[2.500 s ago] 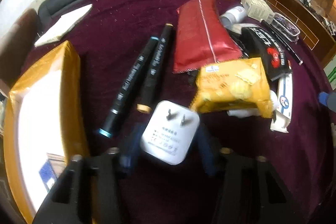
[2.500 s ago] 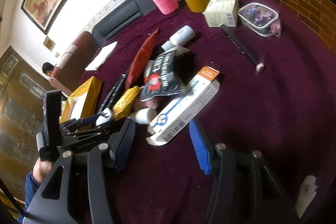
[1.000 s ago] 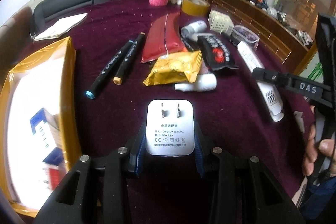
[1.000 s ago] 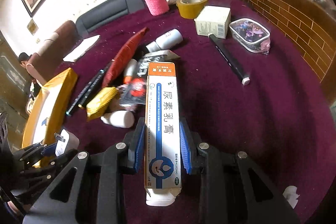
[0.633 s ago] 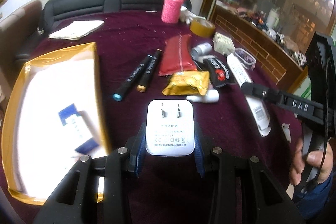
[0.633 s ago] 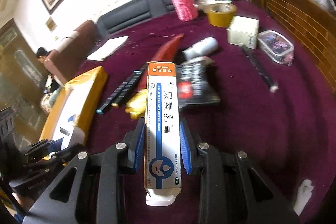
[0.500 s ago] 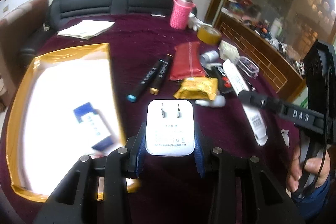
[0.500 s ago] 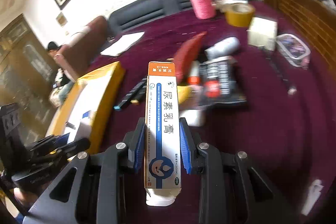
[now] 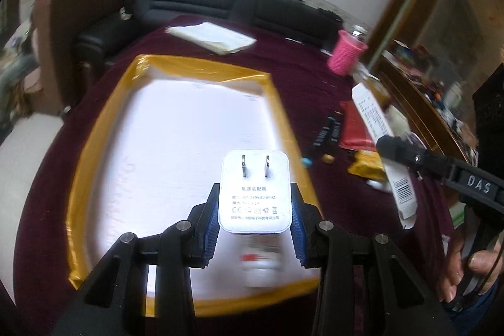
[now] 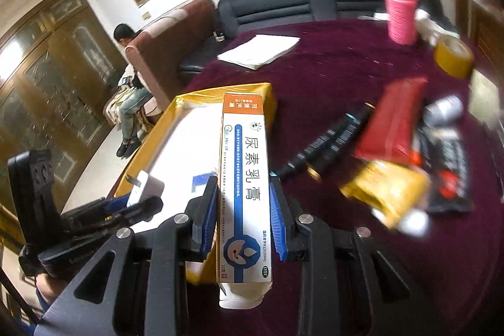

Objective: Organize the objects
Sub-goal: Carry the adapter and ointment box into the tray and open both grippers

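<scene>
Left wrist view: I am holding one white two-prong power adapter [image 9: 254,194] clamped between the blue pads of my left gripper [image 9: 254,210], prongs pointing away from me. It is hanging over the one shallow yellow-rimmed cardboard tray with a white floor [image 9: 94,159], which is sitting on the dark maroon tablecloth [image 9: 302,74]. Just under the adapter a small white box with a red mark [image 9: 263,260] is lying in the tray, too blurred for me to read.

On the right wrist view my right gripper [image 10: 244,219] is squeezing one long white, blue and orange ointment carton [image 10: 245,175], its orange end pointing towards the tray's near corner. I am counting two black marker pens [image 10: 327,147] lying side by side, touching one red foil packet [image 10: 393,122], with one yellow snack packet [image 10: 387,191] and one black printed pouch [image 10: 447,172] just beside them. Further back I am seeing one pink knitted bottle sleeve [image 10: 401,18], one roll of yellow tape [image 10: 453,55] and one white paper pad [image 10: 258,52], well apart from the tray. One person [image 10: 129,96] is sitting beyond the table.
</scene>
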`<state>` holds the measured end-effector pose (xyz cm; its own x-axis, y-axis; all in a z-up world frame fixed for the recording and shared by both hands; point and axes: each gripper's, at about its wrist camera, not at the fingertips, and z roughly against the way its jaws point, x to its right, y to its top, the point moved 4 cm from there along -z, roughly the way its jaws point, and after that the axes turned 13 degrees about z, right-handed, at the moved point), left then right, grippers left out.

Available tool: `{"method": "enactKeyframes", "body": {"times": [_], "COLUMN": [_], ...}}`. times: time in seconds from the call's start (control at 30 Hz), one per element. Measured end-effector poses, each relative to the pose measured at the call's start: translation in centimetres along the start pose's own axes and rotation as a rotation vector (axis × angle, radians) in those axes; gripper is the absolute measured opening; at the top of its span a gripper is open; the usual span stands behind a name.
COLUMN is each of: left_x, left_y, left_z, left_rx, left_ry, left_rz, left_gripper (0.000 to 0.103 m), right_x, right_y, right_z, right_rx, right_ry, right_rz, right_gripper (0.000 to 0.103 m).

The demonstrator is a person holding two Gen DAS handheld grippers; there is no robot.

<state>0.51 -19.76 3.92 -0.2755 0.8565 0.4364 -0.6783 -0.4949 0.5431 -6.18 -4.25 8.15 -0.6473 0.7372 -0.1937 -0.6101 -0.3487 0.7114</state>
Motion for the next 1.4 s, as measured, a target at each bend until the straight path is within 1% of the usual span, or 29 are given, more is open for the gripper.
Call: {"method": "enactKeyframes", "body": {"times": [0.1,0.2,0.4,0.5,0.53,0.63,0.8,1.03,1.2,1.37,1.4], "left_x": [-1.4,-2.0,-3.6,-3.7,-3.5,-2.9,-2.5,-1.8,-1.2,-1.4,-1.5], "left_y": [0.4,0.4,0.0,-0.3,-0.4,-0.8,-1.0,-1.4,-1.6,-1.6,-1.6], "left_z": [-0.9,-2.2,-4.1,-4.6,-4.7,-5.0,-5.2,-5.2,-5.2,-4.8,-4.5], "left_rx": [-0.012,-0.035,-0.087,-0.103,-0.117,-0.134,-0.136,-0.15,-0.154,-0.157,-0.154], "left_ry": [0.017,0.03,0.058,0.062,0.049,0.047,0.054,0.048,0.055,0.055,0.049], "left_rz": [0.035,0.053,0.088,0.083,0.061,0.044,0.02,-0.015,-0.036,-0.023,-0.022], "left_gripper": [0.034,0.034,0.034,0.034,0.034,0.034,0.034,0.034,0.034,0.038,0.038], "right_x": [-0.9,-1.6,-2.5,-2.6,-2.5,-2.3,-1.9,-1.2,-1.7,-2.0,-2.0], "right_y": [1.3,2.8,4.4,5.0,5.1,5.1,4.9,5.4,4.8,4.3,4.3], "right_z": [-2.1,-5.1,-10.7,-12.6,-13.4,-15.0,-16.3,-17.2,-16.7,-16.1,-16.0], "right_rx": [-0.019,-0.055,-0.121,-0.143,-0.155,-0.184,-0.206,-0.229,-0.263,-0.281,-0.276], "right_ry": [0.014,0.02,0.013,-0.003,-0.013,-0.026,-0.075,-0.112,-0.109,-0.109,-0.096], "right_rz": [0.02,0.035,0.056,0.063,0.064,0.068,0.093,0.093,0.109,0.126,0.121], "right_gripper": [0.027,0.027,0.027,0.027,0.027,0.027,0.027,0.027,0.027,0.027,0.027]}}
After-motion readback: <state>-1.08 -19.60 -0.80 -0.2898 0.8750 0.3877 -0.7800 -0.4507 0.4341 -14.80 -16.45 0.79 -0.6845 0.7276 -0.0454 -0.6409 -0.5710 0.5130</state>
